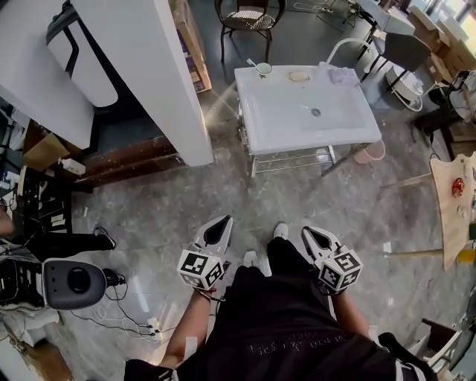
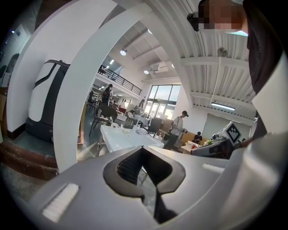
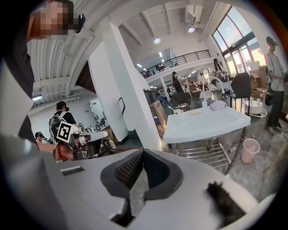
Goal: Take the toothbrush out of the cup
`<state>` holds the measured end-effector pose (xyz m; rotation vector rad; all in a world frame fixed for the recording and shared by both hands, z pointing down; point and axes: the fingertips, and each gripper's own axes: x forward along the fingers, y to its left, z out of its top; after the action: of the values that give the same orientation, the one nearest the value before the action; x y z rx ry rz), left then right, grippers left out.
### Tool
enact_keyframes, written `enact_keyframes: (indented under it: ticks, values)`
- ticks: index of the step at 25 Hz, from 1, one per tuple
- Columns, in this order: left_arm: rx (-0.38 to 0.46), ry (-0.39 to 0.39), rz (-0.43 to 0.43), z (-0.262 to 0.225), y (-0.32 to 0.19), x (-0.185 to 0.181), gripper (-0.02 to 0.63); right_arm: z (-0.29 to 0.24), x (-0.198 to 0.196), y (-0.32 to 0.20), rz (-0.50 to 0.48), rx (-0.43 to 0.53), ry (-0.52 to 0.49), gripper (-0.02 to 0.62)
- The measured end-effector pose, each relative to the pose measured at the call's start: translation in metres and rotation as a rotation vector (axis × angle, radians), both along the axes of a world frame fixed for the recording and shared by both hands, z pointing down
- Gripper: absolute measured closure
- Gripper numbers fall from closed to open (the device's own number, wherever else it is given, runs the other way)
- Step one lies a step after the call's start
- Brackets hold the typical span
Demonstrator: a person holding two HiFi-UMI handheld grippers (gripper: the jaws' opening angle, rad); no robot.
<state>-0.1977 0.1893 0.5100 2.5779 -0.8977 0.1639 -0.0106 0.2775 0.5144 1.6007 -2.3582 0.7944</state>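
Observation:
A white cup (image 1: 262, 68) with a toothbrush lying across its top stands at the back left corner of the white sink table (image 1: 297, 119), far ahead of me. Soap and a small cloth lie near the tap. Both grippers are held low in front of my body, well short of the table. My left gripper (image 1: 225, 220) is shut with nothing between its jaws, its tips meeting in the left gripper view (image 2: 142, 147). My right gripper (image 1: 306, 231) is shut and empty too (image 3: 143, 150). The sink table shows ahead in both gripper views (image 2: 128, 140) (image 3: 207, 121).
A thick white pillar (image 1: 149, 74) stands left of the sink table. A pink bucket (image 1: 370, 151) sits by its right leg, a chair (image 1: 249, 18) behind it. A wooden table (image 1: 455, 201) is at the right, a grey machine (image 1: 71, 283) and cables at the left. People stand far off.

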Motion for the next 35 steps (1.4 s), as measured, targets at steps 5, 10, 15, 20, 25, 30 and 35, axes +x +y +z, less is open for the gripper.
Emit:
enact_keyframes:
  ticks: [5,10,15,20,25,30,35]
  values:
    - [0.016,-0.015,-0.008,-0.005,-0.011,0.006,0.597,0.0,0.008,-0.018,-0.016,0.017,-0.013,0.583]
    - [0.028,-0.036,-0.038,-0.005,-0.03,0.012,0.597,0.007,0.014,-0.045,-0.052,0.027,-0.028,0.583]
    - [0.028,-0.049,-0.046,-0.009,-0.055,0.031,0.597,0.009,0.03,-0.075,-0.074,0.03,-0.043,0.583]
    - [0.023,-0.068,-0.037,-0.006,-0.081,0.062,0.597,0.017,0.062,-0.1,-0.06,0.021,-0.074,0.583]
    - [0.023,-0.082,-0.016,-0.007,-0.107,0.098,0.597,0.024,0.095,-0.126,-0.062,0.008,-0.088,0.583]
    - [0.018,-0.09,-0.062,-0.018,-0.134,0.124,0.597,0.02,0.124,-0.156,-0.083,0.012,-0.105,0.583]
    - [0.026,-0.101,-0.081,-0.027,-0.147,0.153,0.597,0.019,0.16,-0.181,-0.093,0.024,-0.116,0.583]
